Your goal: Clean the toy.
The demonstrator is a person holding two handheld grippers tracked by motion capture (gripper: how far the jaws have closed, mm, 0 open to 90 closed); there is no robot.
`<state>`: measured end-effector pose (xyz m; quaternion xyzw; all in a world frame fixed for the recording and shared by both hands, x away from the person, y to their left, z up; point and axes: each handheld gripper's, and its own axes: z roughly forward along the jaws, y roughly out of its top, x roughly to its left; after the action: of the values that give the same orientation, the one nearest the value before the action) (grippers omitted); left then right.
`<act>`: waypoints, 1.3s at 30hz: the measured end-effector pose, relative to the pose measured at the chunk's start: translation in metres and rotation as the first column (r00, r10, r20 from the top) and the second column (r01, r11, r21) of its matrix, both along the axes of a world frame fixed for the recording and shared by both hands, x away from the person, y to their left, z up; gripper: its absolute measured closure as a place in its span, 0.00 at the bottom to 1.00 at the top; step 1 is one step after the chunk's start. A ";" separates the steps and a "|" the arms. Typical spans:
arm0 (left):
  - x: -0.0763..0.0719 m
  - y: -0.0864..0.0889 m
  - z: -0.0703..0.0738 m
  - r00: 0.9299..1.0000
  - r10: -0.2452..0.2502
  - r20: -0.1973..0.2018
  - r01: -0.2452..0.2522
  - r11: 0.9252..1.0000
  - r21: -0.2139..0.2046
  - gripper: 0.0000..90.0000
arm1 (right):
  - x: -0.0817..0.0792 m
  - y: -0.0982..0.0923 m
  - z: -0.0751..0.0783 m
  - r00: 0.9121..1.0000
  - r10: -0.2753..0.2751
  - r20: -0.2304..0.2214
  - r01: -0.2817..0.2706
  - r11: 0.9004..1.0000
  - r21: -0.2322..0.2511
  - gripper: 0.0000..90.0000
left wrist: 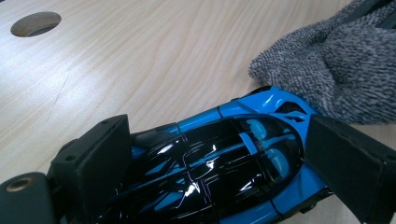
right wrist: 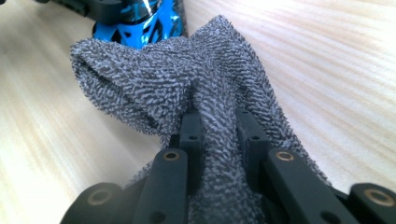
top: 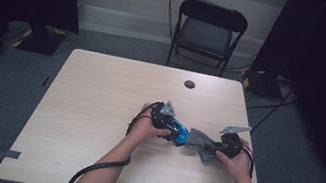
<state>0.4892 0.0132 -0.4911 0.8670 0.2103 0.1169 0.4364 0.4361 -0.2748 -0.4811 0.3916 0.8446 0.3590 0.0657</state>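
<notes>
A blue and black toy car (left wrist: 219,163) rests on the wooden table (top: 96,110), and my left gripper (left wrist: 219,168) is shut on its two sides. In the high view the blue toy car (top: 180,135) sits right of centre under my left gripper (top: 175,133). A grey terry cloth (right wrist: 187,88) is bunched between the jaws of my right gripper (right wrist: 218,126), which is shut on it. The grey cloth (top: 200,143) touches the car's end, with my right gripper (top: 216,147) just right of it. The same grey cloth (left wrist: 336,60) lies against the car's far end in the left gripper view.
A round cable hole (top: 189,84) sits near the table's far edge. A black folding chair (top: 207,31) stands beyond the table. Dark curtains hang at both sides. Bare tabletop stretches to the left and toward the near edge.
</notes>
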 end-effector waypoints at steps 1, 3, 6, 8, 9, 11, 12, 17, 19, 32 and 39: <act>0.000 0.000 0.000 1.000 0.000 0.000 0.000 1.000 0.000 0.08 | 0.000 0.000 0.000 1.000 -0.004 0.003 0.004 1.000 -0.002 0.85; 0.000 0.000 0.000 1.000 0.000 0.001 0.000 1.000 -0.002 0.08 | 0.001 0.001 0.000 1.000 -0.017 0.012 0.017 1.000 -0.004 0.85; -0.001 0.000 -0.001 1.000 0.006 0.001 -0.006 1.000 -0.010 0.08 | 0.001 0.001 -0.001 0.998 -0.044 0.032 0.045 0.999 -0.008 0.85; -0.001 0.000 -0.001 1.000 0.006 0.003 -0.006 1.000 -0.013 0.08 | 0.001 0.000 -0.001 0.997 -0.069 0.045 0.069 0.998 -0.003 0.85; -0.001 0.000 -0.001 1.000 0.006 0.003 -0.006 1.000 -0.013 0.08 | 0.001 0.000 -0.001 0.995 -0.080 0.052 0.080 0.997 -0.003 0.85; -0.001 0.000 -0.001 1.000 0.006 0.002 -0.006 1.000 -0.012 0.08 | 0.001 0.000 0.000 0.994 -0.085 0.063 0.085 0.996 -0.002 0.85; -0.001 0.000 -0.001 1.000 0.006 0.001 -0.006 1.000 -0.010 0.08 | 0.000 0.000 0.001 0.994 -0.086 0.065 0.086 0.996 0.002 0.85; -0.001 0.000 -0.001 1.000 0.005 0.000 -0.005 1.000 -0.010 0.08 | -0.005 0.000 0.007 0.994 -0.059 0.089 0.057 0.998 0.027 0.84; 0.000 0.000 -0.001 1.000 0.004 -0.002 -0.004 1.000 -0.011 0.08 | -0.007 0.001 0.010 0.994 -0.040 0.099 0.037 0.999 0.031 0.84; 0.000 0.001 -0.002 1.000 0.000 0.002 0.000 1.000 -0.019 0.08 | -0.031 0.004 0.024 0.988 0.025 0.152 -0.034 0.998 0.055 0.85; 0.001 0.000 0.000 1.000 -0.002 -0.006 0.002 1.000 -0.005 0.08 | -0.044 0.004 0.030 0.984 0.065 0.165 -0.077 0.994 0.073 0.85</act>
<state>0.4900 0.0131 -0.4912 0.8664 0.2111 0.1134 0.4381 0.3924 -0.2706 -0.4509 0.3329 0.8351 0.4249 0.1061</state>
